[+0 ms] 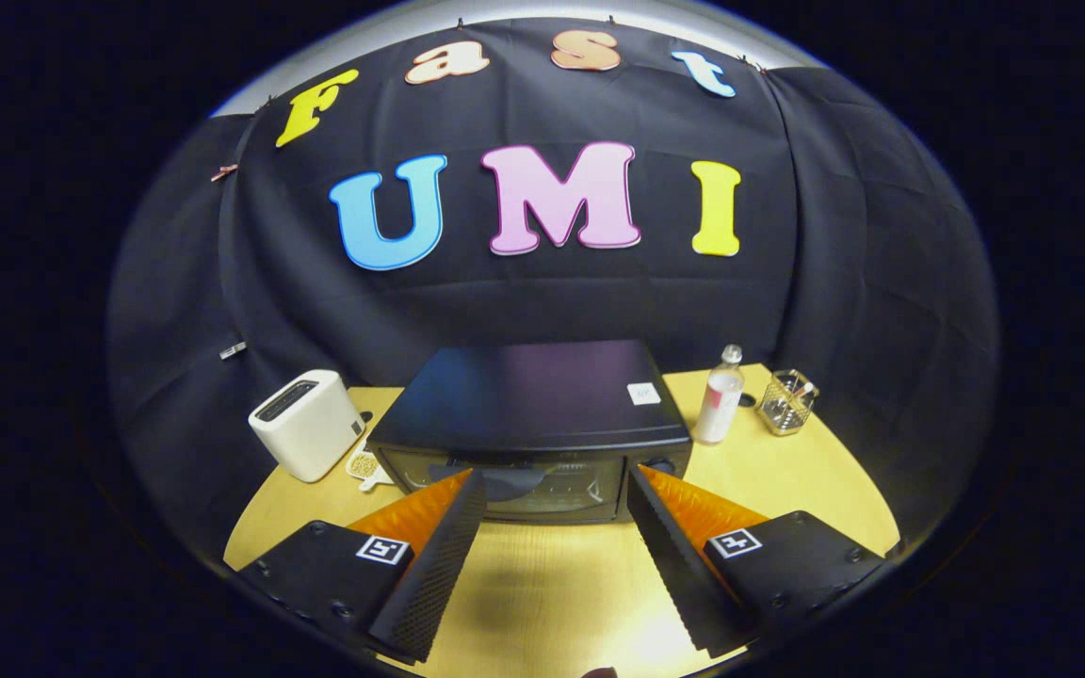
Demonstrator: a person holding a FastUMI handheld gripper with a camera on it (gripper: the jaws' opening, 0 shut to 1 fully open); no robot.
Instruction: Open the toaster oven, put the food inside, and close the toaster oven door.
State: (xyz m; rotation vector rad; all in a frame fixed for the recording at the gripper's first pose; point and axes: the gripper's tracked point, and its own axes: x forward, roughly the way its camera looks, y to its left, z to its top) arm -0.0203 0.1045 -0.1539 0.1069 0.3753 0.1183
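Gripper view: the tool point(554, 480) is spread wide, gripping nothing, above the tabletop point(552, 584). Just ahead of its fingers stands the toaster oven point(533, 405), door closed, a white toaster point(307, 424) beside it.

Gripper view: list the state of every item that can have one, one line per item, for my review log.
Toaster oven: door shut, upright on the table, just ahead of the fingers.
Gripper: open, fingers spread, holding nothing.
White toaster: upright, slot looks empty.
Bottle: upright, cap on.
Clear holder: upright, a few small items inside.
Small dish: beside the oven, contents too small to tell.
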